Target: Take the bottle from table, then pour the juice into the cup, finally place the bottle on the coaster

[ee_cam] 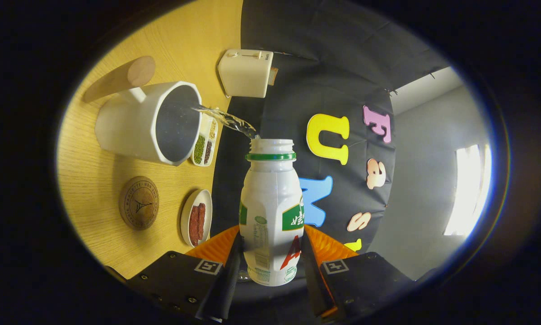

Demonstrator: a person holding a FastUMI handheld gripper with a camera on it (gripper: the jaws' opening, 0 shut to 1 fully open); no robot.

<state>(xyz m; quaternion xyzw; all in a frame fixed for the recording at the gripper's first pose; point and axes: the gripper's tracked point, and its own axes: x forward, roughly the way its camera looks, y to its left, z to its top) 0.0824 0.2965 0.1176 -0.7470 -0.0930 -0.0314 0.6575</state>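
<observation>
Gripper view is showing you mid-pour. Your tool [270, 259] is clenching the bottle [271, 212] between both fingers, with the bottle tipped on its side so its open mouth is pointing toward the cup [130, 124]. A clear stream [225, 119] is arcing from the mouth, at about ten o'clock from it, over the rim and into the cup. The cup is standing on the desk [94, 180], well beyond your fingertips, with the coaster [138, 202] lying near it and apart from it, at about nine o'clock from the bottle's body.

So the pick-up is done and the pouring is under way. What is remaining, by my reading: finishing the pour, righting the bottle, then carrying it to the coaster, which is sitting bare, and releasing it there.
</observation>
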